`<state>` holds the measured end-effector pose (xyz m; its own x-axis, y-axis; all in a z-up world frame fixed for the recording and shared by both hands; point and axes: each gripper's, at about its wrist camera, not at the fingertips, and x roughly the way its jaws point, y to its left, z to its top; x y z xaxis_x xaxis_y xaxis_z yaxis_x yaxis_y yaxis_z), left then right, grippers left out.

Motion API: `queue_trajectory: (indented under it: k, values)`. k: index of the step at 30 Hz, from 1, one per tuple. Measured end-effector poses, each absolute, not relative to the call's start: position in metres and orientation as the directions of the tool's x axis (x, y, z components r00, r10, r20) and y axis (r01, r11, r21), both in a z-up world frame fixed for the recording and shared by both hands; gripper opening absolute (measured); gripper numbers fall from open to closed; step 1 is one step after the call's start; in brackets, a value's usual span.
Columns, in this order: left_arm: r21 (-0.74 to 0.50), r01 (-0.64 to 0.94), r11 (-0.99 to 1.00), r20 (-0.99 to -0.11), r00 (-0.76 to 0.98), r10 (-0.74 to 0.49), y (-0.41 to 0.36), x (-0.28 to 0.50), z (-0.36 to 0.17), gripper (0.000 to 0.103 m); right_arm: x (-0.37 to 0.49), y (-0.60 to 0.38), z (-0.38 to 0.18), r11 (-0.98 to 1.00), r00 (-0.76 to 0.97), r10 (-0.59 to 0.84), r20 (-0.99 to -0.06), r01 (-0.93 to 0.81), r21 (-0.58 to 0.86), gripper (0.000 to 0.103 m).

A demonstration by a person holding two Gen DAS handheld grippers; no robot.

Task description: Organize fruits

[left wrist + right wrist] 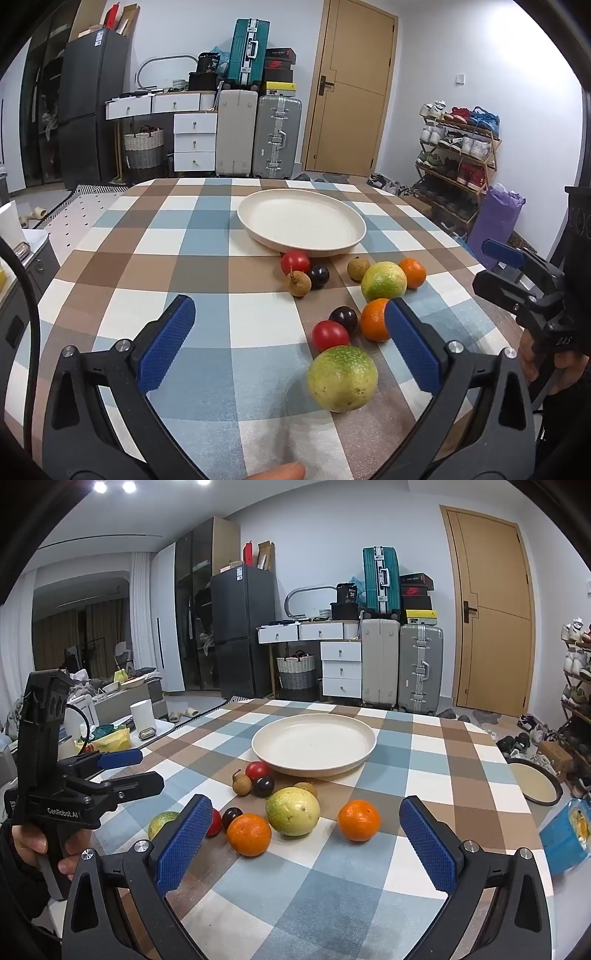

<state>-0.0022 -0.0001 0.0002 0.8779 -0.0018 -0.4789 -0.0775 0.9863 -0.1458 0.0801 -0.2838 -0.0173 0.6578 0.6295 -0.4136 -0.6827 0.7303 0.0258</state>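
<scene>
An empty cream plate (301, 218) (314, 744) sits mid-table. In front of it lie loose fruits: two green guavas (342, 378) (383, 281) (292, 811), two oranges (373, 319) (412, 272) (248, 834) (358, 820), two red tomatoes (330, 335) (294, 262) (257, 770), two dark plums (343, 318) (262, 786), two brown longans (297, 283) (241, 784). My left gripper (291, 354) is open, with the near guava between its fingers. My right gripper (306, 843) is open and empty, just short of the oranges. It also shows at the right edge of the left wrist view (517, 273).
The checked tablecloth (207, 266) covers the table. A blue snack bag (567, 836) and a dark-rimmed dish (535, 782) lie at the right edge. Suitcases, drawers, a fridge and a shoe rack stand behind the table.
</scene>
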Motion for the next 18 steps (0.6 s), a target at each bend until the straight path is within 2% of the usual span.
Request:
queue_trajectory:
  k: [18]
  values:
    - [-0.13, -0.081, 0.988, -0.498, 0.867, 0.006, -0.002, -0.0001, 0.0001, 0.102, 0.0811, -0.283, -0.0176, 0.73, 0.648, 0.625, -0.434, -0.683, 0.03, 0.103]
